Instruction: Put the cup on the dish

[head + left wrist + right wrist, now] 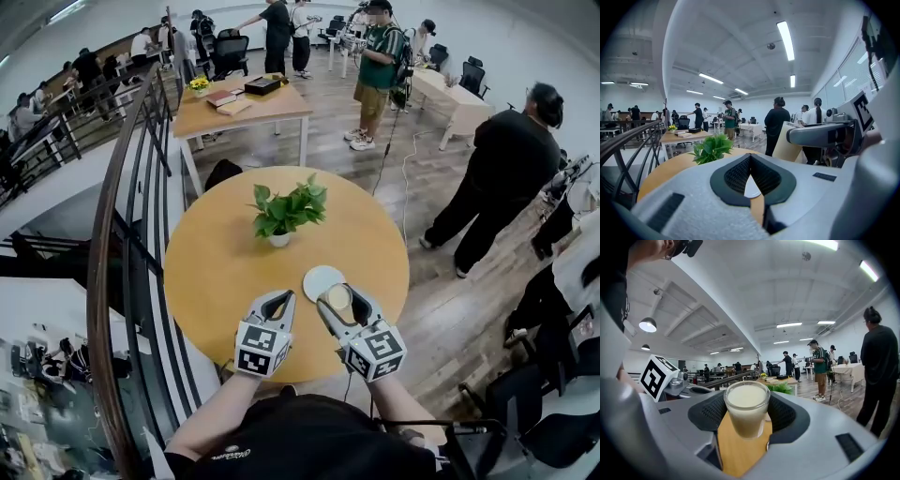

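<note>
Clamping upright cup (746, 412), right hand-held gripper (340, 297) sits near worktop (216, 267) front edge. Dish (314, 278) just beyond, slightly left. Left hand-held gripper (278, 300) closed, empty.

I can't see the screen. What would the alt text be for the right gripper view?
A glass cup of pale creamy liquid is held between the two dark padded jaws of the right gripper, above a wooden table. Behind it are a leafy plant and people standing in a bright open office.
</note>
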A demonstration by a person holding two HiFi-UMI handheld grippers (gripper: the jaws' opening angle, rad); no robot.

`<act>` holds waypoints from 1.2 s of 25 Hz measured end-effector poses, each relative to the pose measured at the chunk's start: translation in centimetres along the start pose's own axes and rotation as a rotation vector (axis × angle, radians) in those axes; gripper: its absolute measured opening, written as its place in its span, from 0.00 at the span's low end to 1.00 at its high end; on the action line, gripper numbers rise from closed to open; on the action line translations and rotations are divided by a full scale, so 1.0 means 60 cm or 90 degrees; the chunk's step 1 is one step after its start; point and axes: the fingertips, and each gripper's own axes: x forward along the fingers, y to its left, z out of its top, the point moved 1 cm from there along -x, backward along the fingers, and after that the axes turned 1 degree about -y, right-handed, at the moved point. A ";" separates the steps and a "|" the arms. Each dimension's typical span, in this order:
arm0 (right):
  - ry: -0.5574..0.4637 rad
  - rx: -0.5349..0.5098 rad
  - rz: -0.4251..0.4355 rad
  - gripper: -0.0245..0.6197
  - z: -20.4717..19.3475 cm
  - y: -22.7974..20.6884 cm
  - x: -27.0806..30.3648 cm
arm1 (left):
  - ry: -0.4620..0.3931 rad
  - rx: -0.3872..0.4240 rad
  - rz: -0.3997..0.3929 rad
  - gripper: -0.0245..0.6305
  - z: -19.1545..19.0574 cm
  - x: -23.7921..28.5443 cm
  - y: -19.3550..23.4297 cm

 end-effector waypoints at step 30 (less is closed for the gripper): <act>0.003 0.020 -0.030 0.45 -0.006 -0.131 0.049 | 0.023 -0.003 -0.030 0.04 0.012 0.148 -0.003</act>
